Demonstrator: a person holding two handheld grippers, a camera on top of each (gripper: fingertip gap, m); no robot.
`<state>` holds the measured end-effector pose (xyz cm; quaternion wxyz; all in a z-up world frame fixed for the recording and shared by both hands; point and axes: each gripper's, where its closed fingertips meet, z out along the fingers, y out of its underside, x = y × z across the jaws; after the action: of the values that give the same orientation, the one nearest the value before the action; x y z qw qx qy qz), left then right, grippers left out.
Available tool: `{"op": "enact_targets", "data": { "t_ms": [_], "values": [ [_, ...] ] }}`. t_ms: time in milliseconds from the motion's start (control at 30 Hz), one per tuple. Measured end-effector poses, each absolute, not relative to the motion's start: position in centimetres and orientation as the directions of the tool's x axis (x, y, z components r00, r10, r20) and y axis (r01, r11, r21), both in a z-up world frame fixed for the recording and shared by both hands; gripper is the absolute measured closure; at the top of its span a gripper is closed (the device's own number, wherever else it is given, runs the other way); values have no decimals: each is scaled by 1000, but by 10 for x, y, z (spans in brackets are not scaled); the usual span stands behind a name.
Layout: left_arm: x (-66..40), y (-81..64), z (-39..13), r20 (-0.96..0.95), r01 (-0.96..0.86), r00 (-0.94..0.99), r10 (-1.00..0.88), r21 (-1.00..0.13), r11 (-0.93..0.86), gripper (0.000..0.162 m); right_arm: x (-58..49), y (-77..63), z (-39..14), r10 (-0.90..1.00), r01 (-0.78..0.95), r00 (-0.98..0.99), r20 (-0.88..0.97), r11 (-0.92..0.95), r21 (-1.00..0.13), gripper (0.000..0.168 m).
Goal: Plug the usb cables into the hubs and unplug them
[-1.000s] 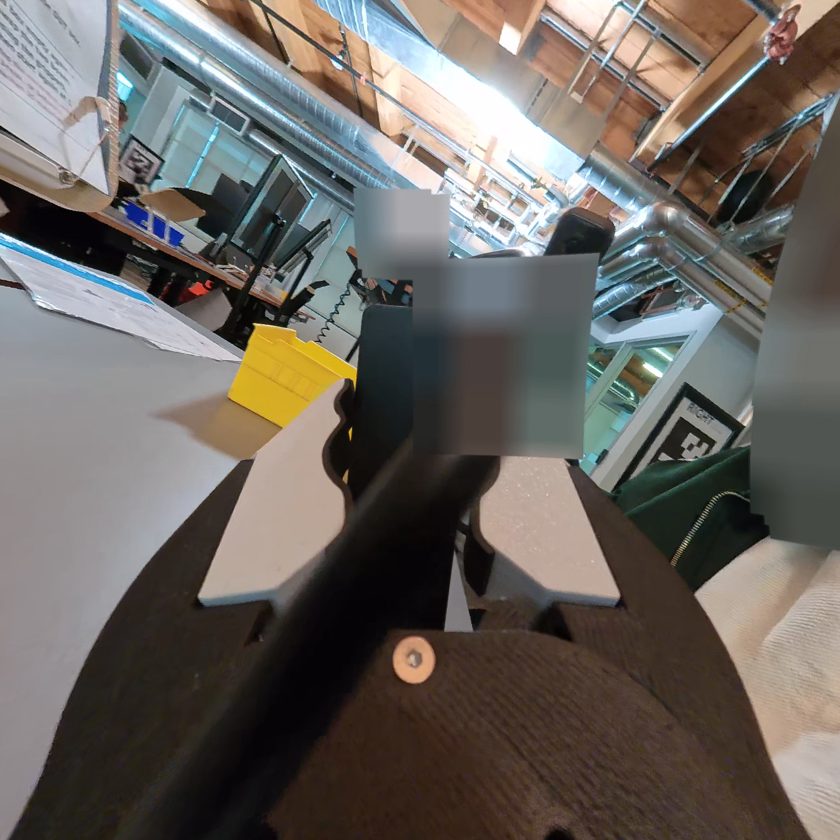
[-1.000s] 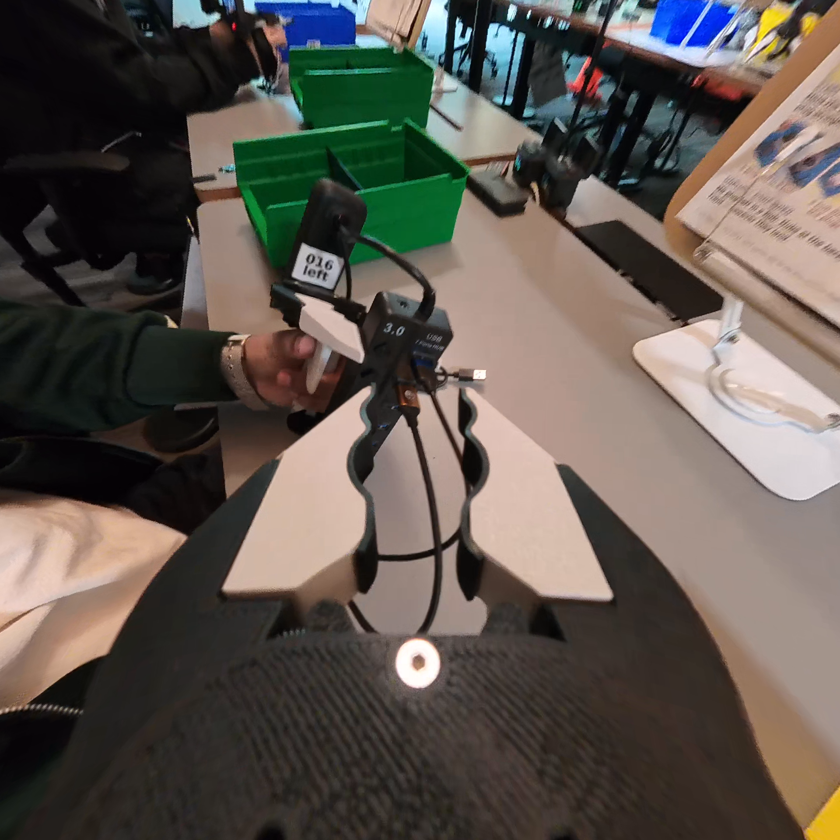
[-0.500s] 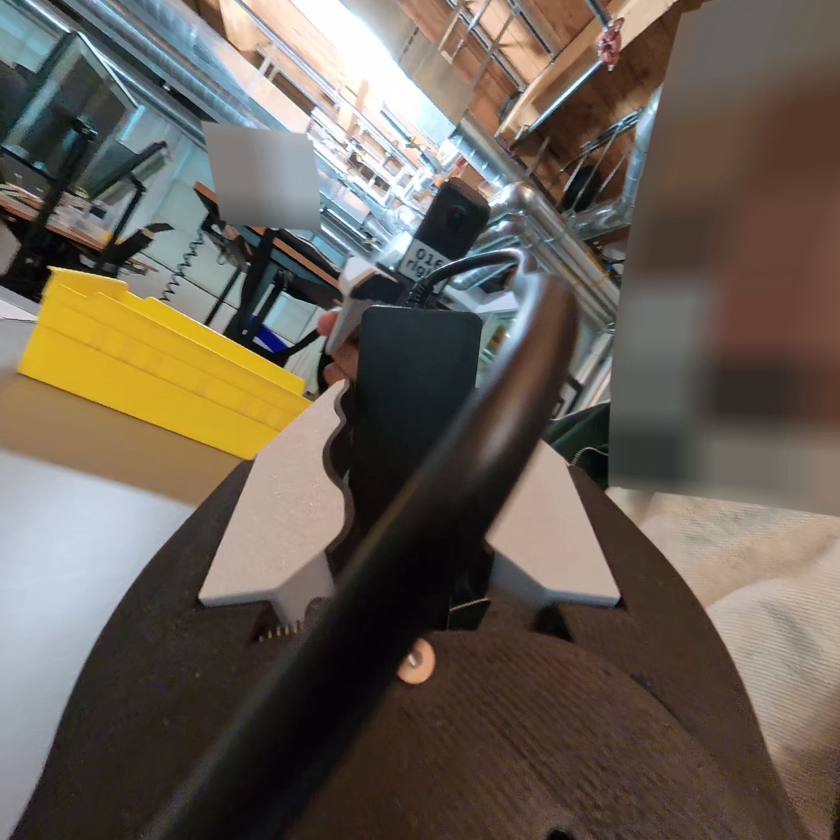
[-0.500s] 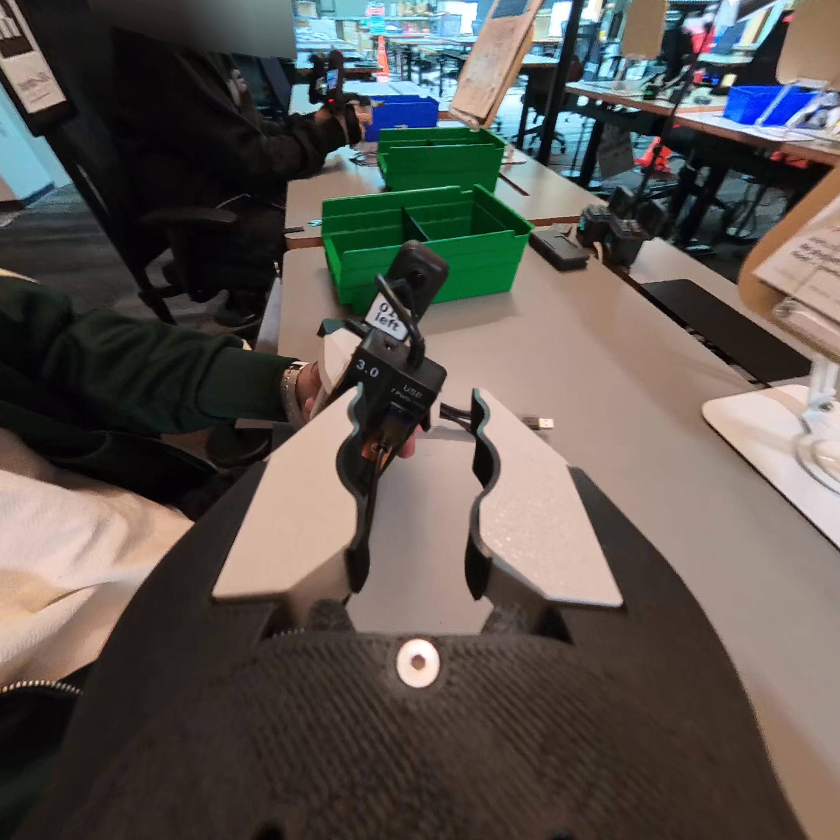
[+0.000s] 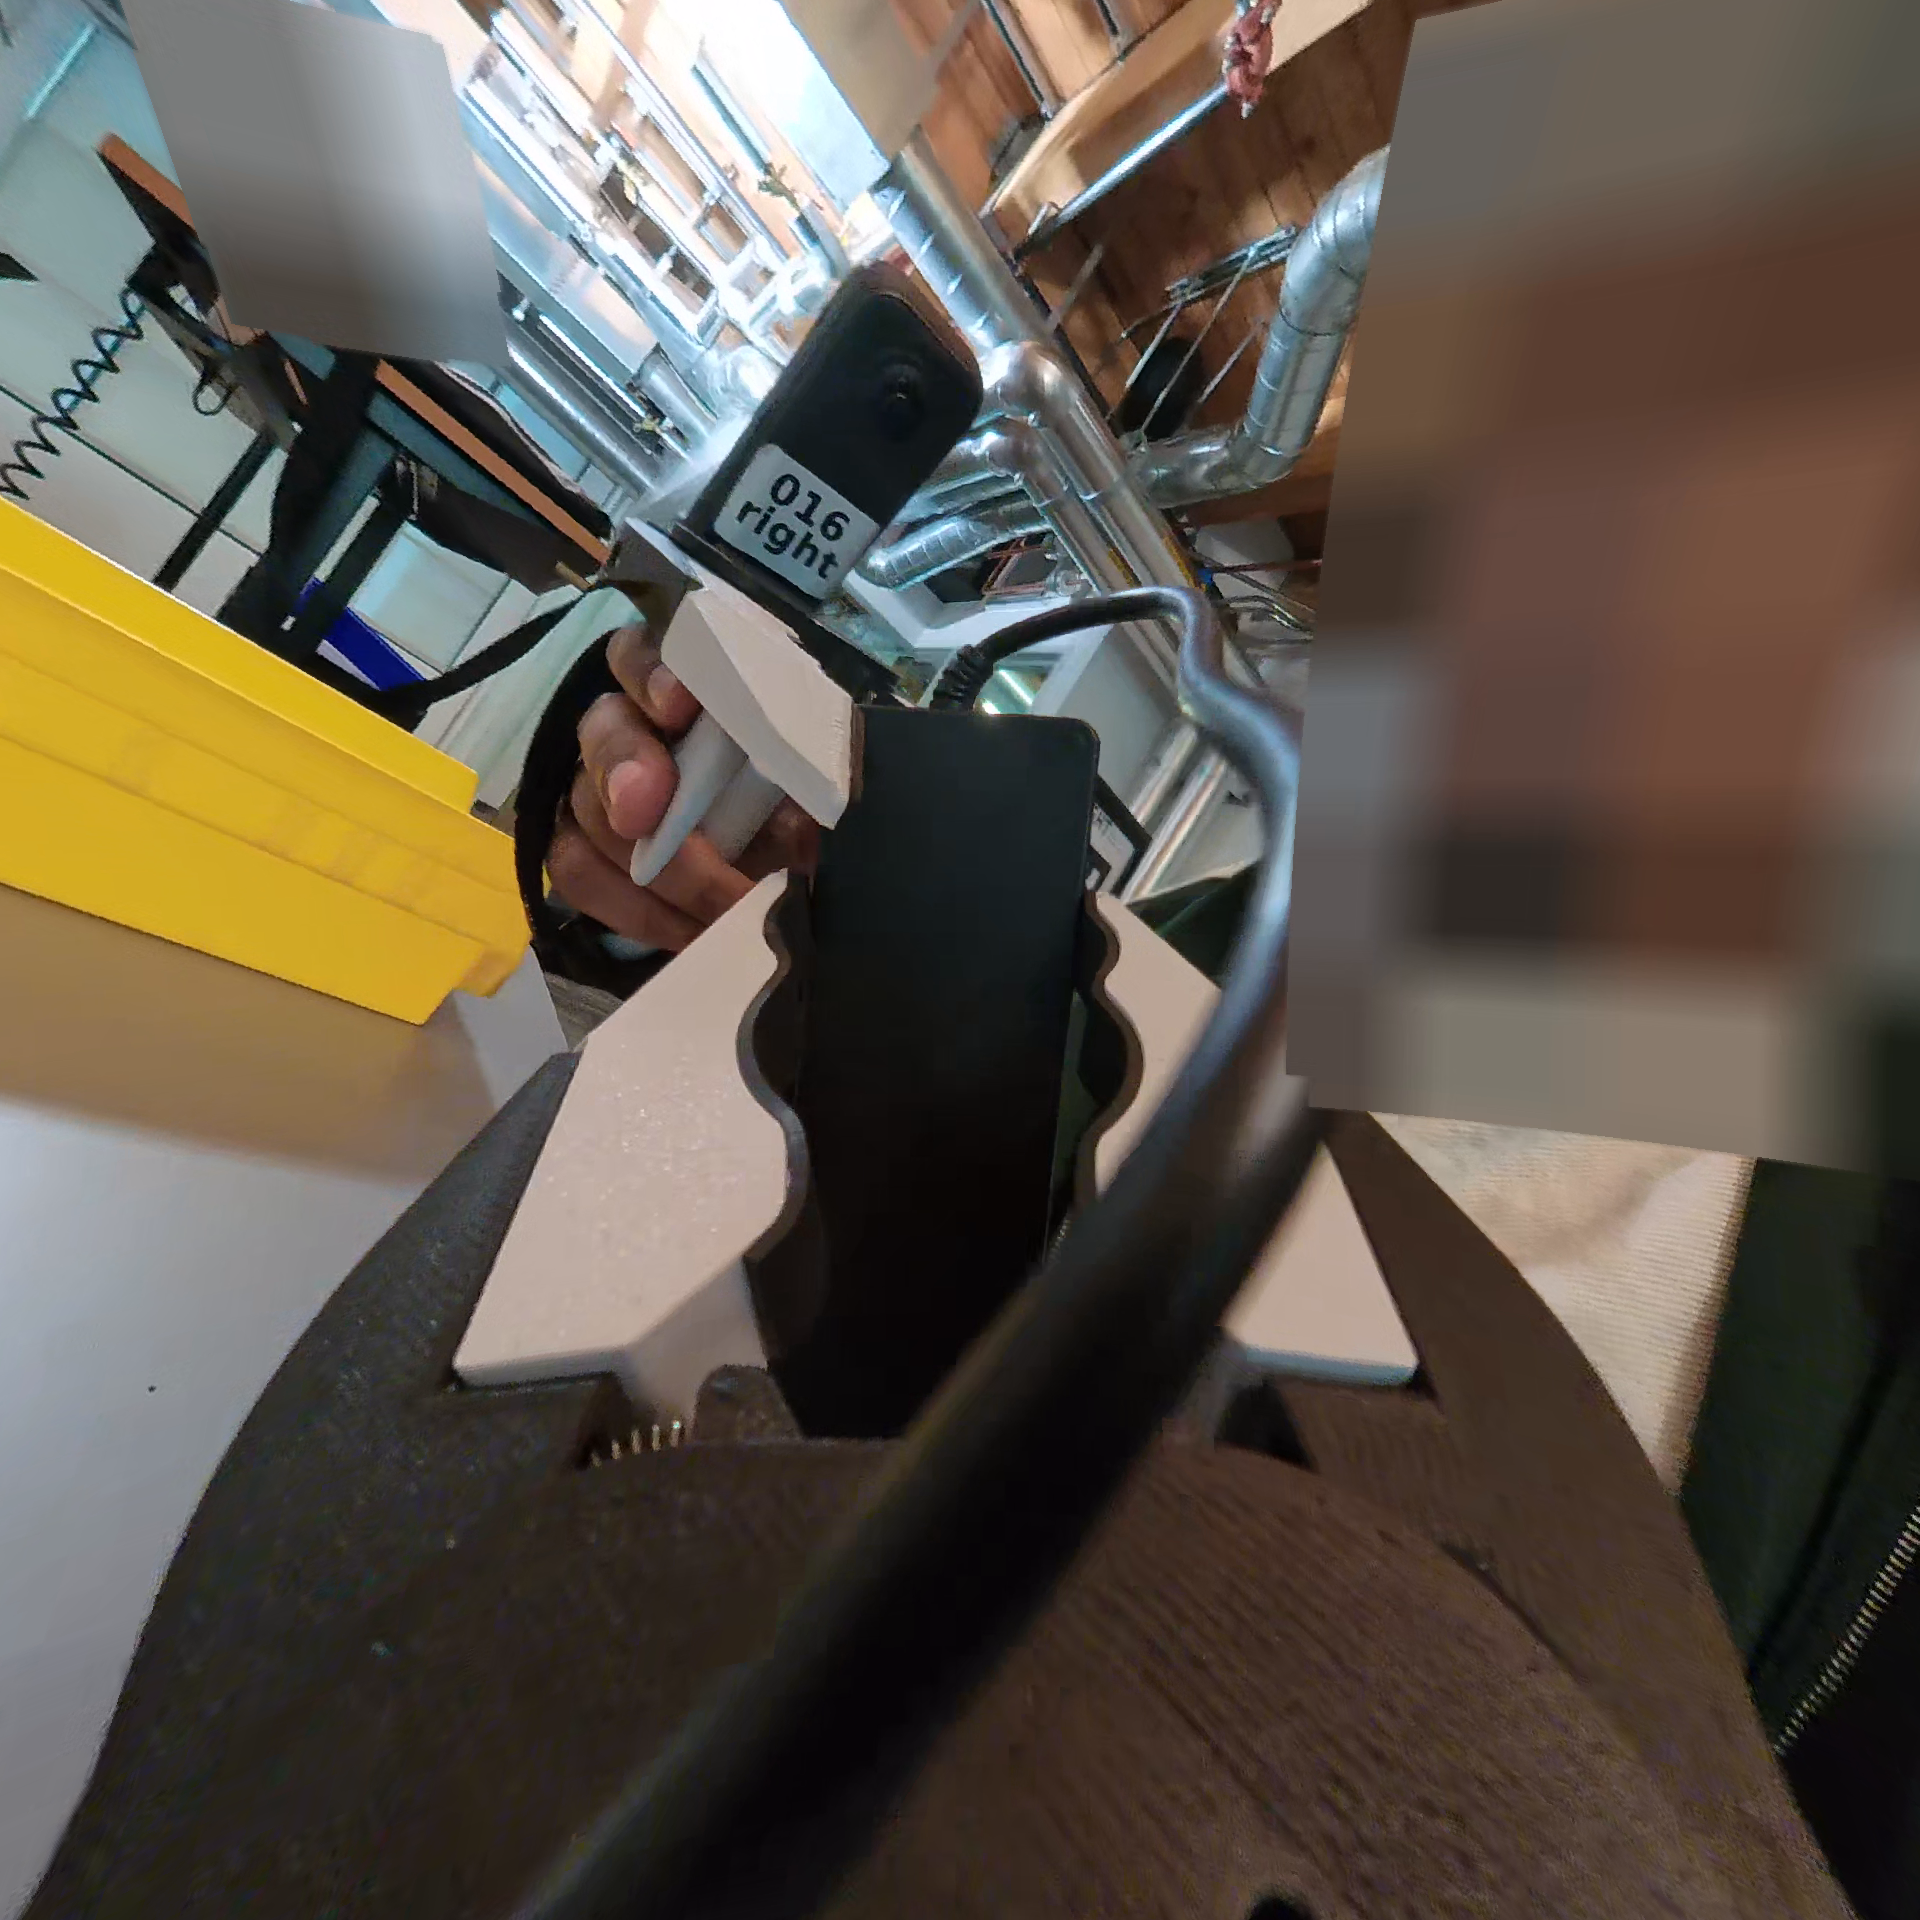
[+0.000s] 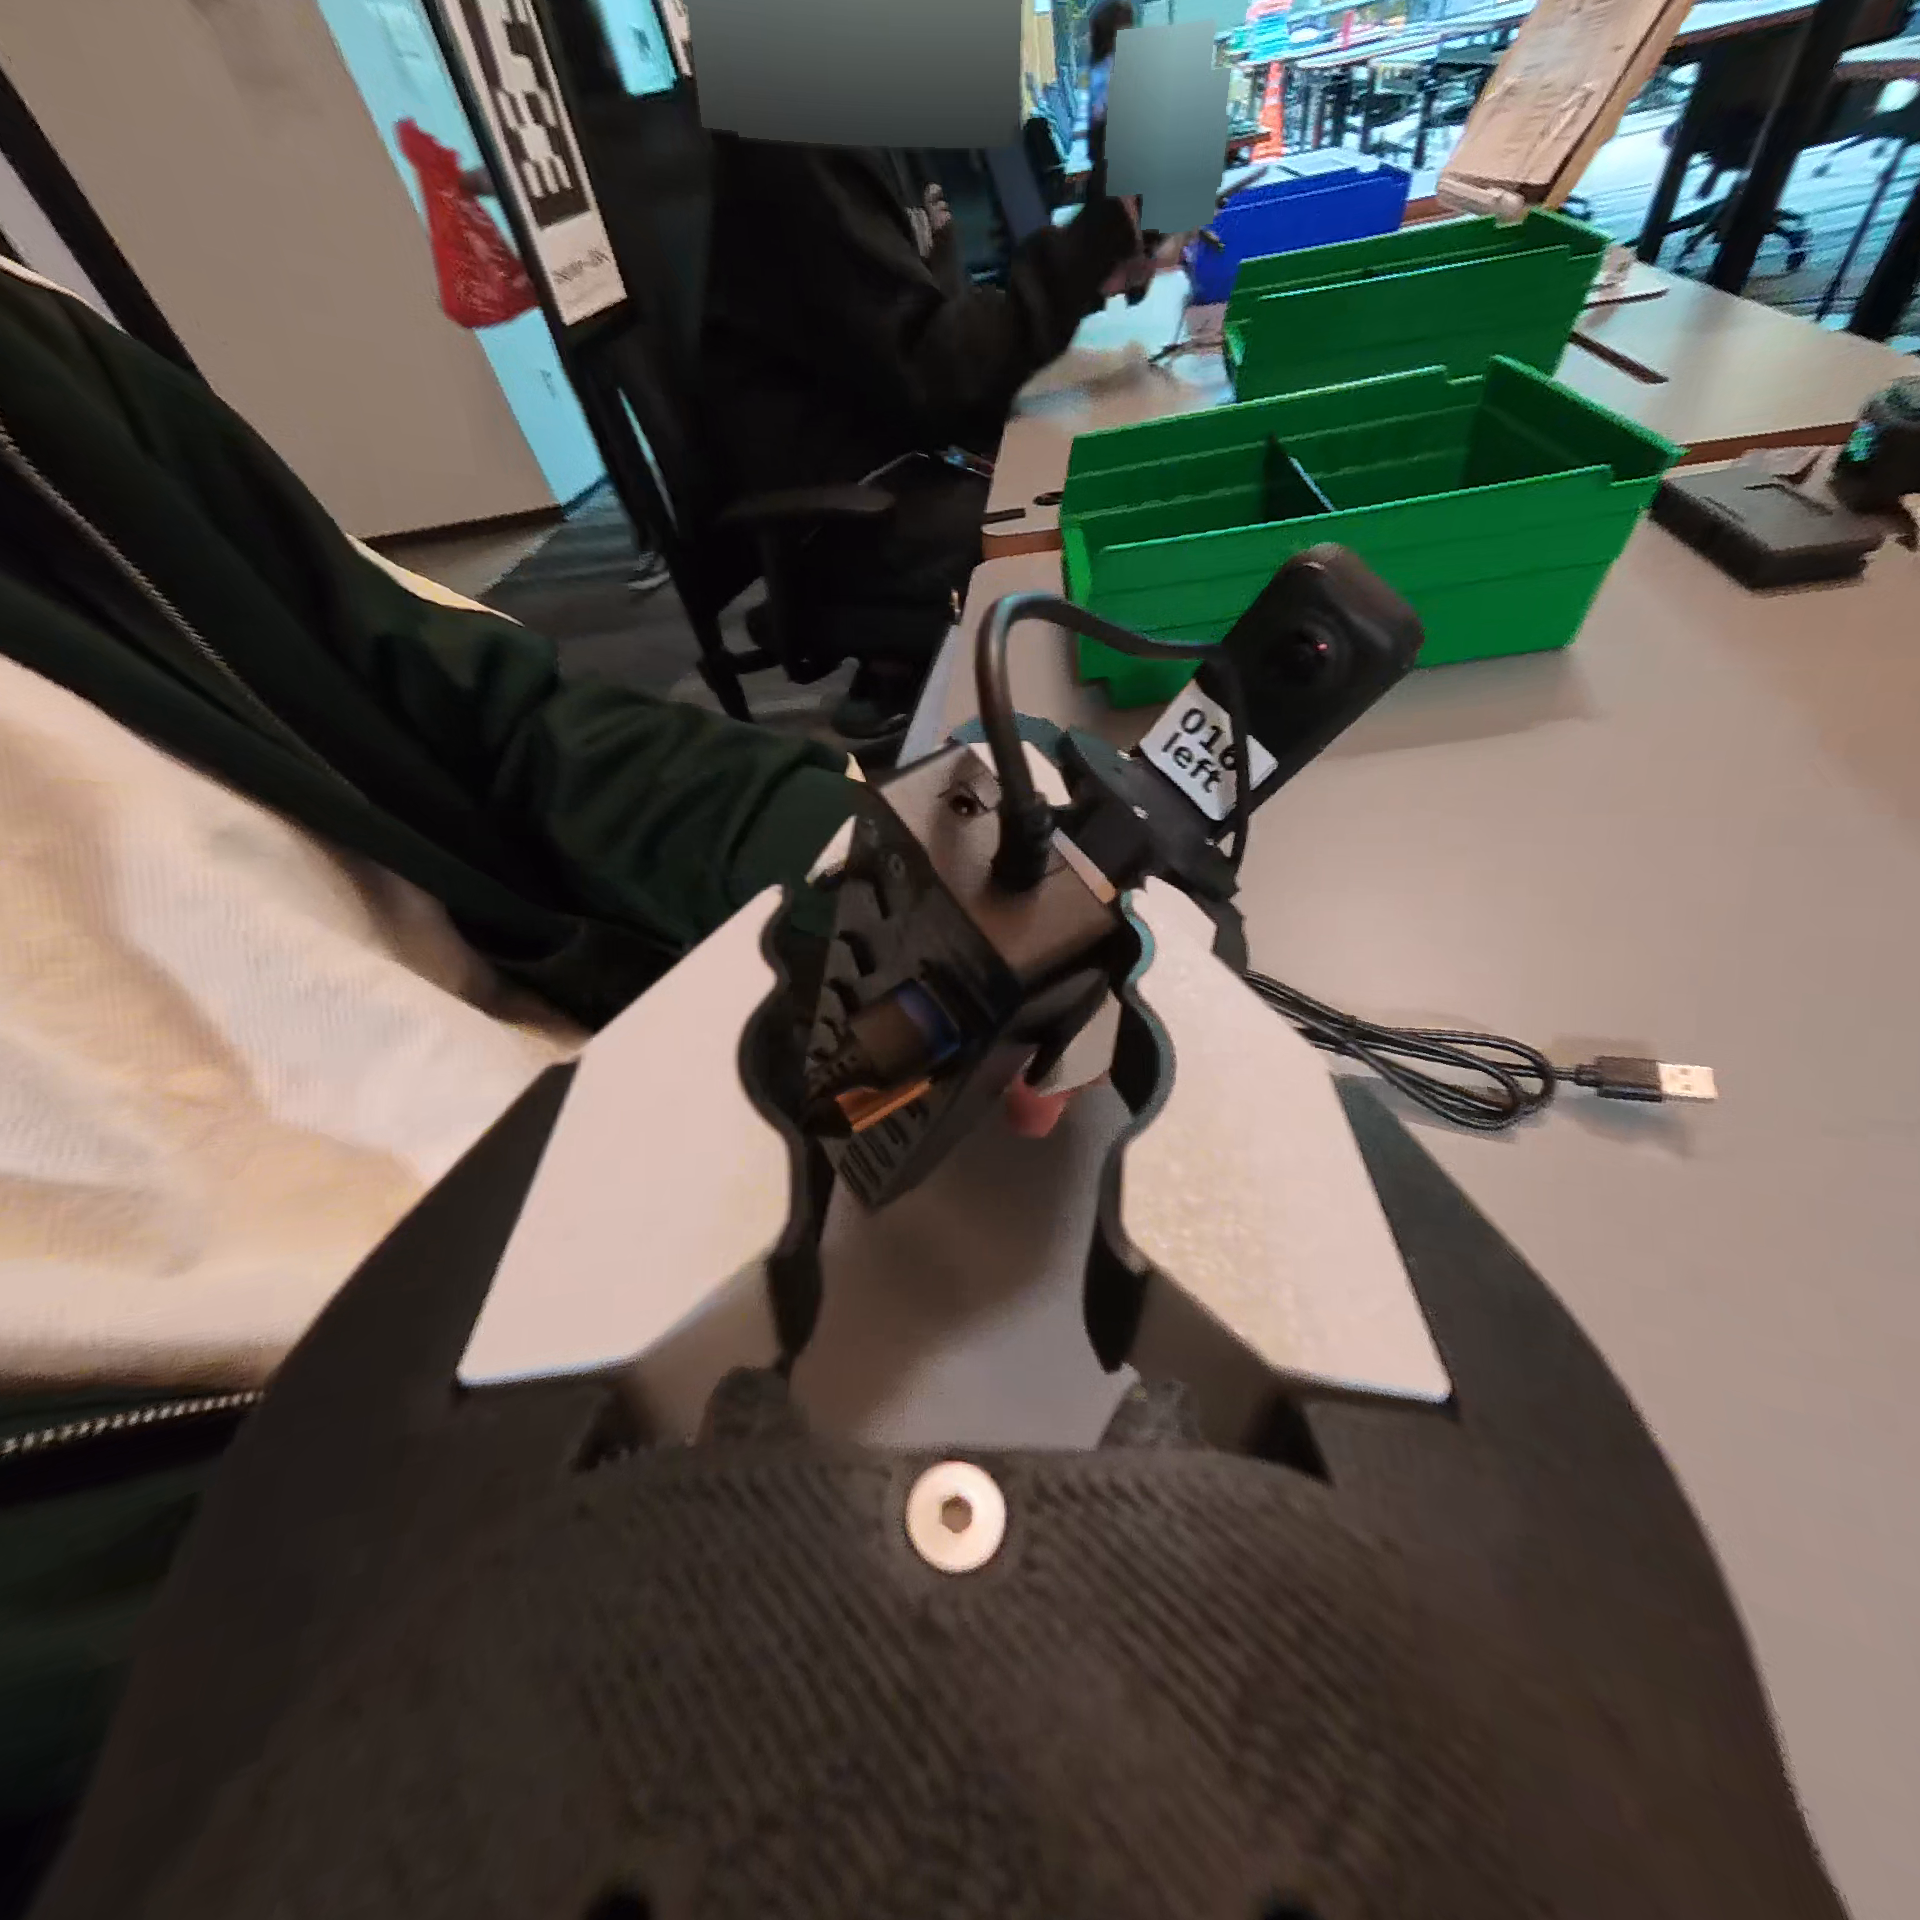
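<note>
Held the hub [image 5: 945,997] clamped in the left claw [image 5: 940,1049] above the desk [image 6: 1558,935] near edge, ports turned toward the open, empty right claw [image 6: 951,1049], spare cable [image 6: 1455,1060] beside.

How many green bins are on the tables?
2. The nearer green bin, split by a divider, sits on the gray table beyond the left gripper. The farther green bin sits behind it on another table. Others may be hidden.
</note>
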<state>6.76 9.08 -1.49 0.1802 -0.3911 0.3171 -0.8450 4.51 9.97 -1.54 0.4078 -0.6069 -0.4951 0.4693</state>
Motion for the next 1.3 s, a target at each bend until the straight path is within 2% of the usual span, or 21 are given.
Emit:
{"op": "enact_targets", "data": {
  "t_ms": [100,200,333,633,767,900,1033,1167,1300],
  "values": [
    [69,103,-15,570,101,-597,-565,-645,-758,110,48,107,-16,979,219,114,-169,-190,-957,120],
    [62,127,-10,584,225,-539,-607,-595,-772,104,55,121,-26,971,280,210,-111,-168,-945,121],
    [45,151,-4,557,369,-443,-703,-601,-709,104,72,143,-25,939,324,344,-30,-149,-934,121],
    [23,158,8,492,461,-437,-753,-596,-657,107,141,177,32,835,70,540,-104,-168,-983,121],
    [17,181,1,546,525,-319,-775,-579,-624,110,159,174,54,832,11,544,-110,-138,-990,121],
    [30,194,-20,630,468,-220,-744,-601,-648,109,166,170,73,820,-17,565,-89,-97,-995,122],
    [56,179,-41,724,278,-296,-624,-559,-781,102,171,163,93,814,-88,571,-105,-66,-994,122],
    [76,157,-52,754,140,-336,-565,-553,-821,100,175,155,113,827,-197,538,-161,-63,-978,122],
    [81,152,-55,740,120,-316,-594,-590,-799,102,194,146,137,826,-274,533,-184,-38,-961,122]
  ]
}}
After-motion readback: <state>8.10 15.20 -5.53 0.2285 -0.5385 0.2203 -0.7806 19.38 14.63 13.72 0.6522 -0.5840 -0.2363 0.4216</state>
